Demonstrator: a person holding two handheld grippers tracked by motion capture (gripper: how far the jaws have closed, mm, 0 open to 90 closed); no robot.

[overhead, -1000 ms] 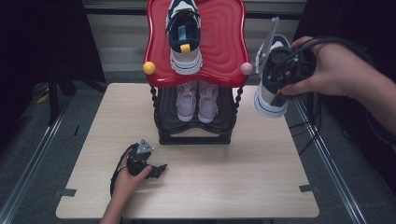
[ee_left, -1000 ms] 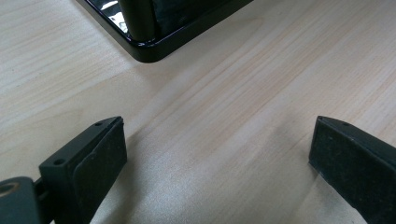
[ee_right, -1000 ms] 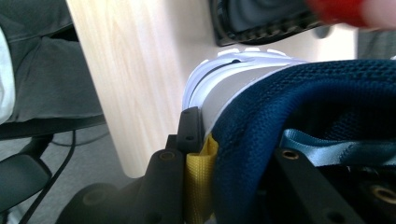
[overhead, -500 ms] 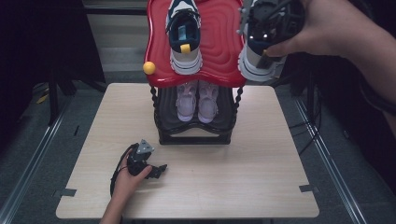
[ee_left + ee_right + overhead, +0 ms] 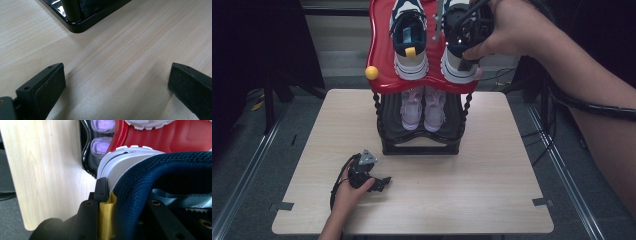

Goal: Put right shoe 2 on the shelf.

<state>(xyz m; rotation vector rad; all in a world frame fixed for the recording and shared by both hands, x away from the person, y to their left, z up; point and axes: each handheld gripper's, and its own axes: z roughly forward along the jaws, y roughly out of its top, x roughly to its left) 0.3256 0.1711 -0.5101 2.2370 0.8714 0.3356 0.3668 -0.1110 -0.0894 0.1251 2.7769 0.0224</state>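
Now the right claw (image 5: 462, 37) grips a sneaker (image 5: 458, 67) by its heel, setting it on the red shelf (image 5: 379, 60) beside its mate (image 5: 410, 50); left claw (image 5: 379, 182) rests open

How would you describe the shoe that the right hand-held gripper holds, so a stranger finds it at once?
Find the red top shelf of the rack on the table. Two navy-and-white sneakers are there; it is the right sneaker, clamped at its heel by the right hand-held gripper, unlike the free left sneaker.

You held a navy and white sneaker (image 5: 458, 60) with a yellow heel tab in the black right gripper (image 5: 467, 30). Its navy-white twin (image 5: 410, 45) sat on the glossy red shelf (image 5: 379, 55); pale lilac shoes (image 5: 423, 107) lay below, on black.
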